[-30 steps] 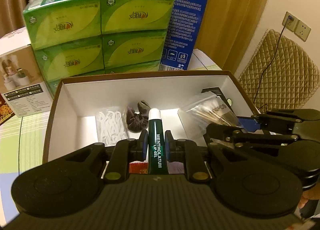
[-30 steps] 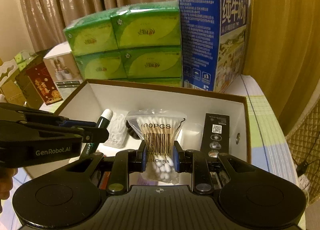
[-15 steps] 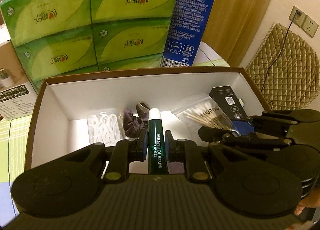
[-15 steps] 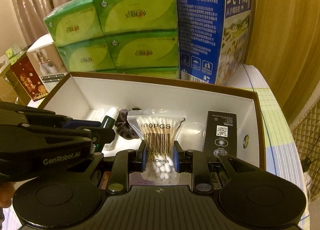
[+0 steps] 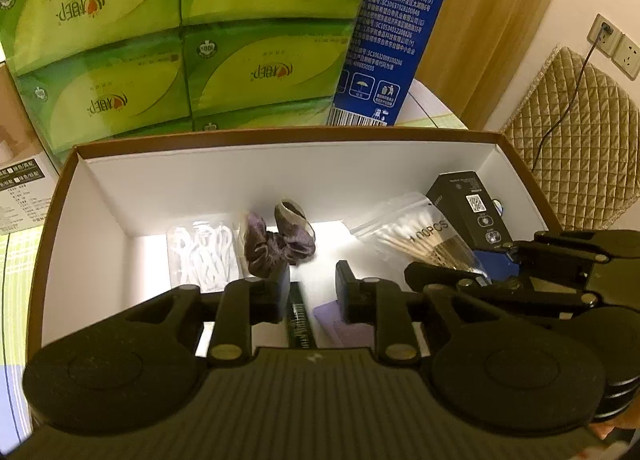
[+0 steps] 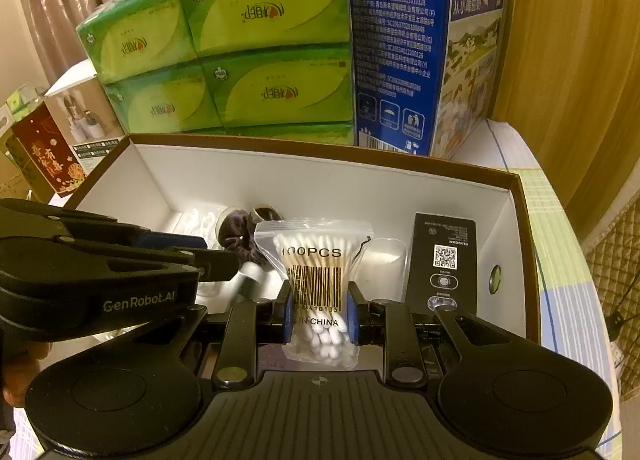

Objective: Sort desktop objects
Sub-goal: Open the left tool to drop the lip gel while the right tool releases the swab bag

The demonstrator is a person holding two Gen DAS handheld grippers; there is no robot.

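Observation:
My left gripper [image 5: 313,292] hangs over the brown-rimmed white box [image 5: 280,133] and its jaws are opening. The dark green lip gel tube [image 5: 298,320] is a blur in the gap, low down, with no pad pressing on it. The right wrist view shows the tube [image 6: 250,280] falling below the left gripper [image 6: 216,254]. My right gripper [image 6: 318,302] is shut on a clear bag of cotton swabs [image 6: 316,260], held upright over the box [image 6: 320,157]. The left wrist view has that bag [image 5: 412,232] in the right gripper [image 5: 460,268] at the right.
On the box floor lie a bag of white cable [image 5: 204,256], a purple scrunchie [image 5: 280,244], a black carton [image 6: 444,260] and a purple pack [image 5: 344,324]. Green tissue packs [image 6: 264,55] and a blue milk carton [image 6: 400,43] stand behind it.
The left jaws have parted and the lip gel tube has slipped down out of their grip. Both grippers have come lower and closer to the box. The right still holds the swab bag.

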